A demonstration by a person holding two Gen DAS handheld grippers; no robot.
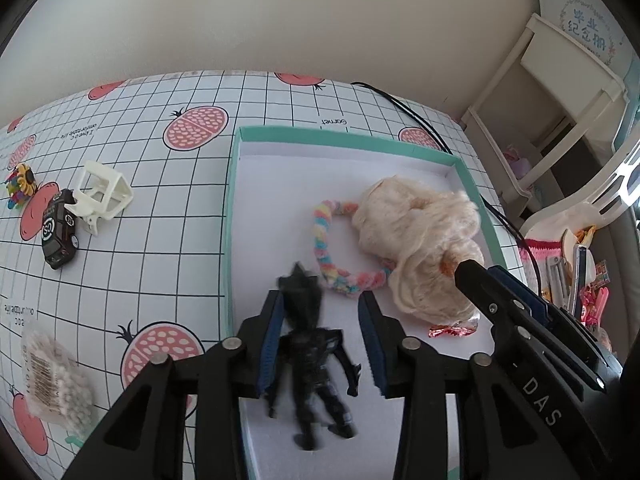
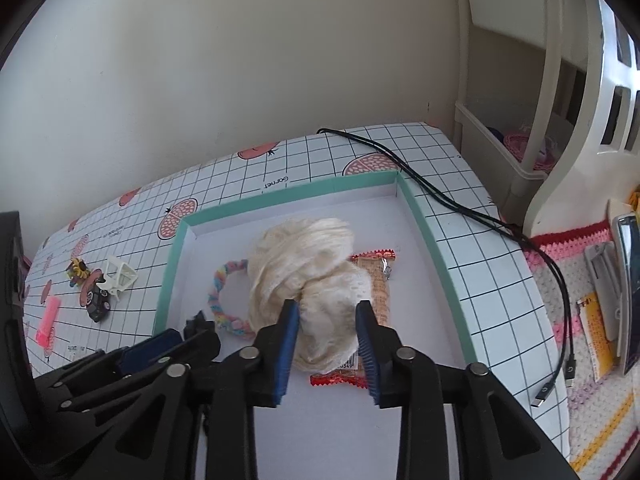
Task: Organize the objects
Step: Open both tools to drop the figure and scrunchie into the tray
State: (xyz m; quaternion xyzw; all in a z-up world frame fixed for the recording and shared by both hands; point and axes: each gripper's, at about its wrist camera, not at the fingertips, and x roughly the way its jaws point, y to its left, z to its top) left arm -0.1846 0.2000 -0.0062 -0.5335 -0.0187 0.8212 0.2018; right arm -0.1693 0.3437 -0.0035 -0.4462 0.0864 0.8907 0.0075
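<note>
Black claw arms fill the foreground of both wrist views over a gridded, fruit-printed surface [image 1: 160, 184]. On it sits a wide, shallow teal-rimmed box [image 1: 230, 216] with a white floor. Inside lies a cream fluffy bundle [image 2: 296, 272], on top of an orange snack packet [image 2: 380, 280] with red crimped ends, and a pastel braided loop [image 1: 326, 256] touches the bundle's side. The left claw [image 1: 322, 340] is spread open over the box, and a blurred black action figure [image 1: 316, 364] lies between its blue-padded fingers; whether the left pad touches the figure cannot be told. The right claw [image 2: 328, 344] is also open, its pads flanking the near end of the fluffy bundle without visibly pressing it. Outside the box, to its left, a black toy car [image 1: 60, 236] lies touching a white hair clip [image 1: 104, 194], with a colourful flower trinket [image 1: 20, 188] nearby and a bag of cotton swabs [image 1: 60, 384] closer in. A black cable [image 2: 460, 204] trails along the box's right side.
</note>
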